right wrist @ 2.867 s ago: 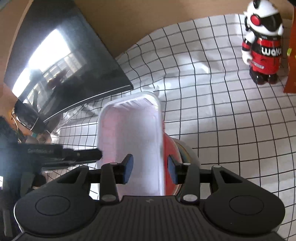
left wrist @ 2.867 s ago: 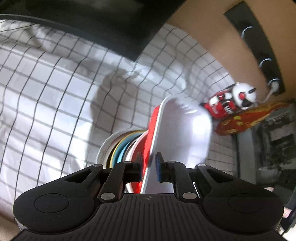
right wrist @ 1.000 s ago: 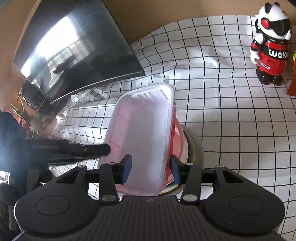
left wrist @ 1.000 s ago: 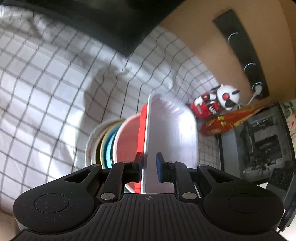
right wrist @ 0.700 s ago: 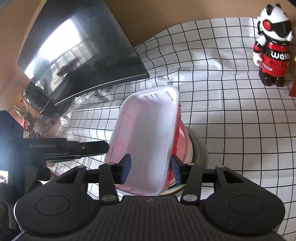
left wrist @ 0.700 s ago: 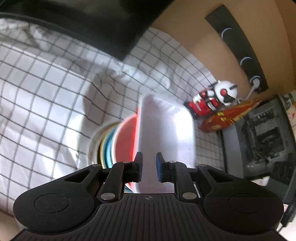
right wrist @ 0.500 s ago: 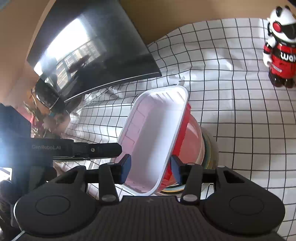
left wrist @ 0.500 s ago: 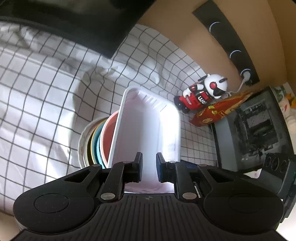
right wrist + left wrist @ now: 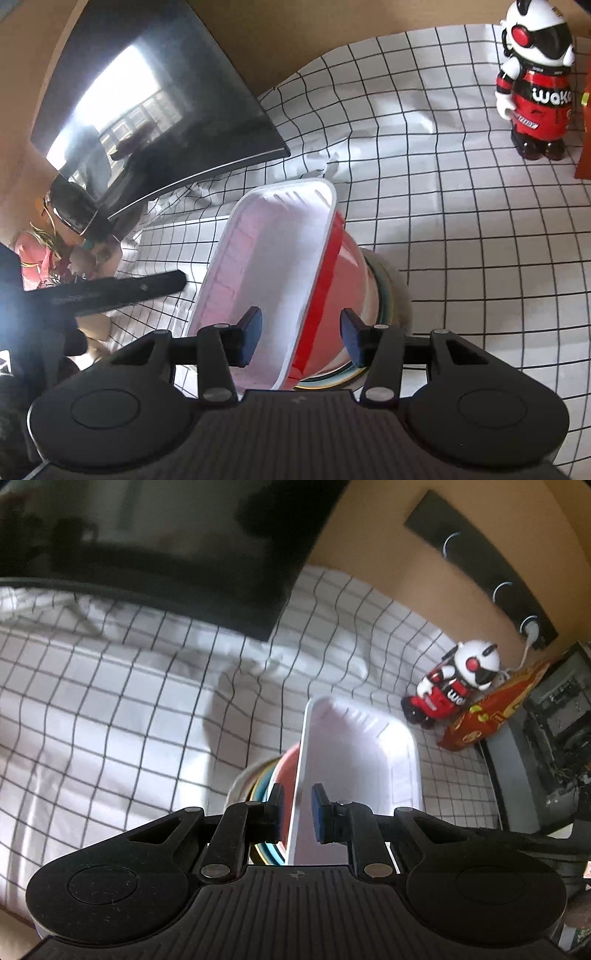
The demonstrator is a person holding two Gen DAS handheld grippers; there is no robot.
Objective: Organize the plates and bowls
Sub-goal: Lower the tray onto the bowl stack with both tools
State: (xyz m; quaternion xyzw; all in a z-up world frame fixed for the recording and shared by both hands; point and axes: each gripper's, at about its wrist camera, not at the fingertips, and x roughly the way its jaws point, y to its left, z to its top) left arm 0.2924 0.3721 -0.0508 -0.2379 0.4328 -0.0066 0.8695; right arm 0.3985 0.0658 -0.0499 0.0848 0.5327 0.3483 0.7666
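Note:
A white rectangular tray (image 9: pixel 358 760) is tipped up on its long edge over a stack of coloured plates (image 9: pixel 255 786) on the checked cloth. My left gripper (image 9: pixel 297 812) is shut on the tray's left rim. In the right wrist view the tray (image 9: pixel 273 266) leans against a red bowl (image 9: pixel 351 273) that sits on the plate stack (image 9: pixel 384 295). My right gripper (image 9: pixel 301 336) straddles the tray's near right rim and the bowl's red edge, and a gap shows at its pads. One black finger (image 9: pixel 147 286) of the left gripper reaches in from the left.
A dark monitor (image 9: pixel 166 554) stands at the back left, also (image 9: pixel 147 110). A red and white toy robot (image 9: pixel 454 686) stands at the back right beside a red snack bag (image 9: pixel 491 716). A black power strip (image 9: pixel 480 565) hangs on the wall.
The white tray has rolled with my left gripper and now stands steeper on its edge. In the right wrist view its far end has swung to the right. Neither hand has shifted much.

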